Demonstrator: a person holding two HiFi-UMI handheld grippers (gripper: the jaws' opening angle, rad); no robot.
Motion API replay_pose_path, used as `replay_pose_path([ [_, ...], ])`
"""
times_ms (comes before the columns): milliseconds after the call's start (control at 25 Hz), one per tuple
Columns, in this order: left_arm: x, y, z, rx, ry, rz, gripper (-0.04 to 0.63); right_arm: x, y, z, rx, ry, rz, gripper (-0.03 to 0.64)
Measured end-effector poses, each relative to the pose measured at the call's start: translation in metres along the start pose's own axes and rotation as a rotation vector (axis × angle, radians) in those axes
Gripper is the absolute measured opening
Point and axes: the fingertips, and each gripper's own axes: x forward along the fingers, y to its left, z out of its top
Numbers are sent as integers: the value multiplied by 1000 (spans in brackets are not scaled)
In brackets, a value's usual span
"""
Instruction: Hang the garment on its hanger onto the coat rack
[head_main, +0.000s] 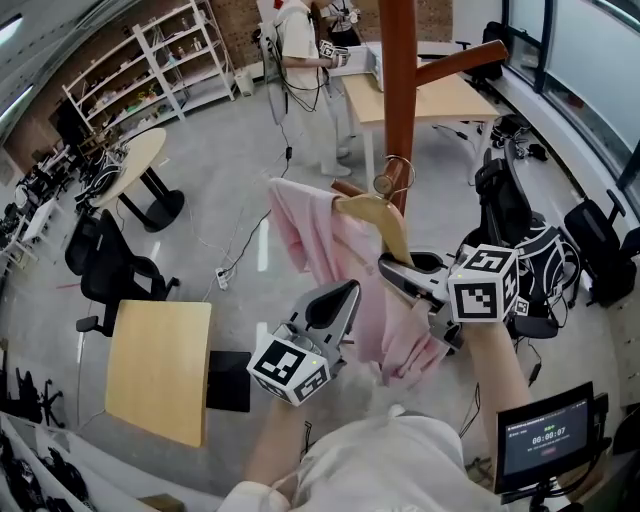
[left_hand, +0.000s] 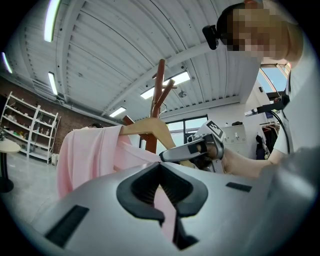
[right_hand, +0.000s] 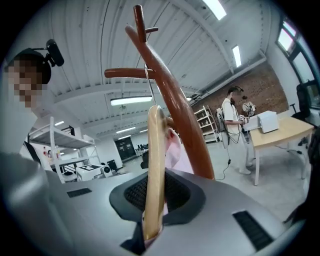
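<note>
A pink garment (head_main: 322, 243) hangs on a wooden hanger (head_main: 374, 212) right beside the brown coat rack pole (head_main: 400, 90). The hanger's metal hook (head_main: 396, 176) is close against the pole; I cannot tell whether it rests on a peg. My left gripper (head_main: 345, 292) is shut on a fold of the garment (left_hand: 90, 150), with pink cloth pinched between its jaws (left_hand: 163, 199). My right gripper (head_main: 390, 268) is shut on the hanger's lower arm (right_hand: 155, 165), which stands upright between its jaws (right_hand: 152, 220). The rack (right_hand: 170, 95) rises just behind the hanger.
A small wooden table (head_main: 160, 370) and a black office chair (head_main: 110, 270) stand to the left. A long table (head_main: 440, 100) and a standing person (head_main: 305, 70) are behind the rack. Bags and chairs (head_main: 520, 230) crowd the right. A monitor (head_main: 545, 435) sits at lower right.
</note>
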Motion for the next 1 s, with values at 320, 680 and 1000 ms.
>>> replay_pose_path([
  [320, 12, -8, -12, -18, 21, -37, -5, -17, -11, 1, -135, 55, -95, 35],
  [680, 16, -21, -12, -25, 31, -74, -5, -41, -11, 14, -256, 28, -189, 80],
  [1000, 15, -27, -7, -26, 30, -97, -5, -75, 1, 33, -190, -110, -156, 86],
])
